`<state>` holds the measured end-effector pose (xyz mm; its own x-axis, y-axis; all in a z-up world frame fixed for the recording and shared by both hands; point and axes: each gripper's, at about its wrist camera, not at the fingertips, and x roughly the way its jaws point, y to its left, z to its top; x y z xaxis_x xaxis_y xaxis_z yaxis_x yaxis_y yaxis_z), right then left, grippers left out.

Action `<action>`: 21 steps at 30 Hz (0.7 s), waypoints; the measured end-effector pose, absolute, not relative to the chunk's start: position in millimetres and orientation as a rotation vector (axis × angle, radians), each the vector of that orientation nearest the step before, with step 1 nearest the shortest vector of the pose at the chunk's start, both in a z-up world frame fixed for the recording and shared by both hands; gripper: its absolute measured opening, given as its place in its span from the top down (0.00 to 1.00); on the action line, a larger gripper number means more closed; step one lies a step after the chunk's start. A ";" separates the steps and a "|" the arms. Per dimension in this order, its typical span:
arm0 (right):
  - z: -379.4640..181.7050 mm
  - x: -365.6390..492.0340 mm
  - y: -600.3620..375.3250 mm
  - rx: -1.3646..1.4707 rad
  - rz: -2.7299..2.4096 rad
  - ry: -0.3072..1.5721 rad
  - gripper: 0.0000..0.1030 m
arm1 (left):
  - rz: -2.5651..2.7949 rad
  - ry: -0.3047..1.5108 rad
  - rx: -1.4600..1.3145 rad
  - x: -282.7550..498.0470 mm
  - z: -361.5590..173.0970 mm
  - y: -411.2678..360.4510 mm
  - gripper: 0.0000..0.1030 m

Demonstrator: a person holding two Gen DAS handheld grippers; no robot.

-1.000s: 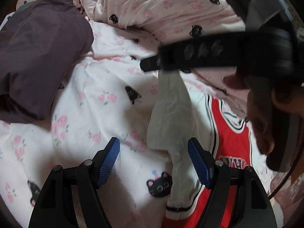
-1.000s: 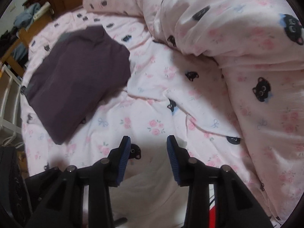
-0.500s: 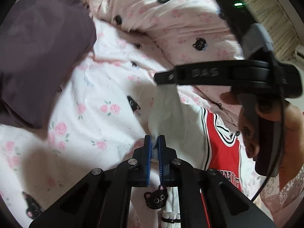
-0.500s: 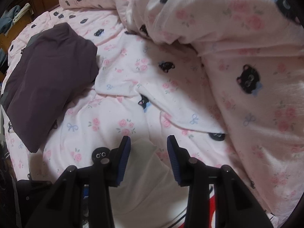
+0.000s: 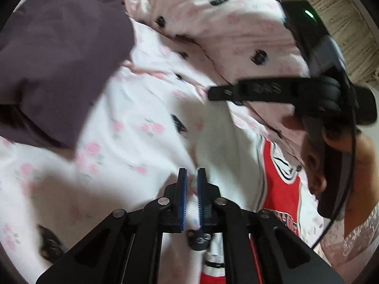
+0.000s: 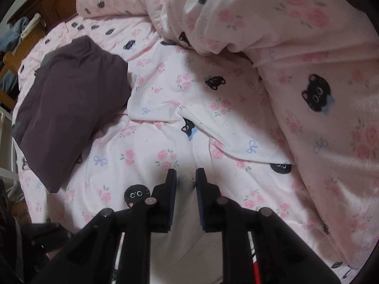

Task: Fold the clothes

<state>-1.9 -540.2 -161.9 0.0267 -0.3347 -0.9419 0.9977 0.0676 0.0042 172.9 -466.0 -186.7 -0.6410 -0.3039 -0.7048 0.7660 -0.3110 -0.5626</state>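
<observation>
A red and white jersey [image 5: 279, 184] lies on the bed, its white inside turned up in a lifted fold [image 5: 220, 146]. My left gripper [image 5: 192, 177] is nearly closed at the left edge of that white fold; I cannot tell if cloth is pinched. My right gripper [image 6: 186, 179] has closed on the white cloth [image 6: 187, 248], which runs between its blue pads [image 6: 201, 203]. It also shows in the left wrist view [image 5: 272, 91], holding the fold's top corner up above the bed.
A folded dark purple garment [image 6: 68, 108] lies on the pink cat-and-rose bedsheet [image 6: 146, 156] to the left; it also shows in the left wrist view [image 5: 56, 66]. A bunched duvet [image 6: 296, 47] rises at the back and right. A wooden headboard [image 6: 59, 4] stands far left.
The left gripper closed from wide open to nearly shut at the fold's edge. The right gripper narrowed onto the white cloth and lifted it higher.
</observation>
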 end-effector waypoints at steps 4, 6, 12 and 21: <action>-171.0 4.6 -546.3 0.903 -1.294 1.036 0.67 | -2.010 1.254 0.628 167.6 -188.3 -463.4 0.71; -175.5 7.7 -549.3 0.898 -1.295 1.066 0.68 | -2.000 1.299 0.614 168.5 -191.0 -465.1 0.68; -164.1 0.6 -540.9 0.913 -1.249 0.990 0.91 | -2.014 1.313 0.586 165.3 -188.8 -463.2 0.62; -140.0 -22.4 -528.2 0.894 -1.271 0.884 0.92 | -2.064 1.306 0.536 160.7 -183.8 -462.2 0.90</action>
